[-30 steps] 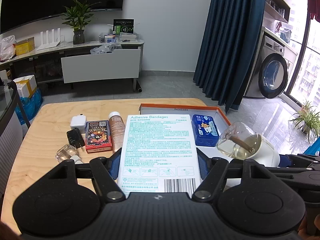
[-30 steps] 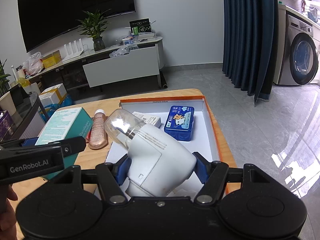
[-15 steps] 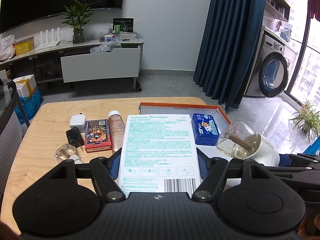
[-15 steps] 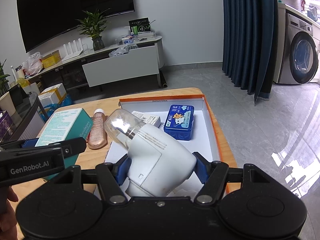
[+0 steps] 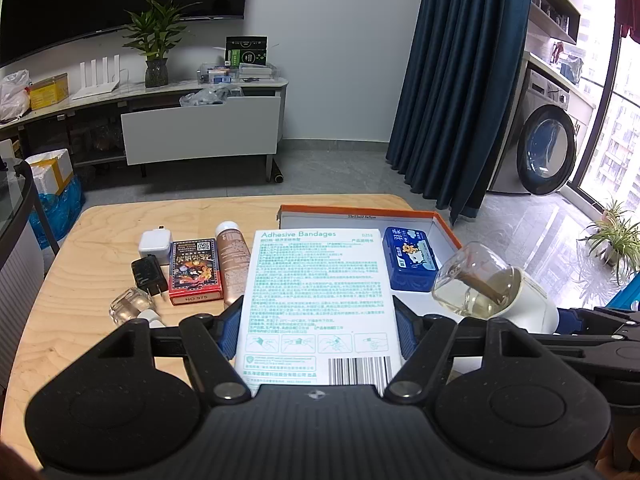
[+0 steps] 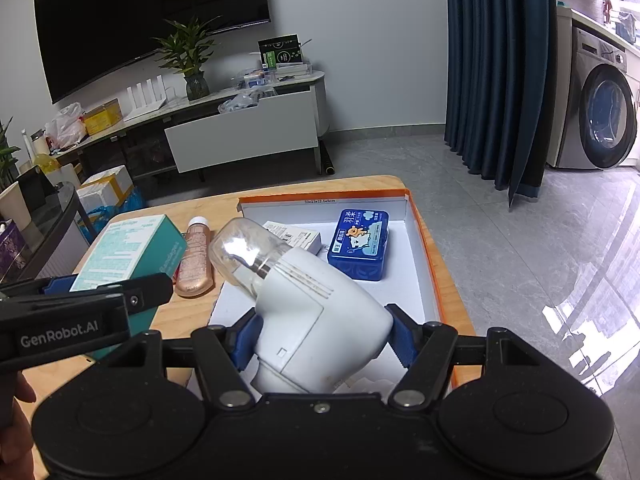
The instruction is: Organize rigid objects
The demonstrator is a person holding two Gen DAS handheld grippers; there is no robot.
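The left tool (image 5: pixel 316 330) is clamped on a box of adhesive bandages (image 5: pixel 318 300), its blue pads pressed against the box's two long sides; the box is held flat, printed face up, above the wooden table (image 5: pixel 100 240); in the right wrist view the same box (image 6: pixel 132 248) shows its teal side wall, held left of the tray. The right tool (image 6: pixel 322 338) grips a white plug-in device (image 6: pixel 320 320) by its body, pads on either side; the device's clear glass bottle (image 6: pixel 248 256) points forward and tilts to the left, over the near part of the tray. The tray is a shallow white box with orange rim (image 6: pixel 424 240) standing on the right part of the table; inside it lies a blue tin (image 6: pixel 360 244) toward the far right, and a small white carton (image 6: pixel 296 236) just left of the tin. On the bare table left of the tray lie a copper-coloured bottle (image 5: pixel 232 264), a red card pack (image 5: pixel 194 272) touching it, a black plug (image 5: pixel 149 276), a white charger (image 5: pixel 155 242) and a small clear bottle (image 5: pixel 130 306), all close together.
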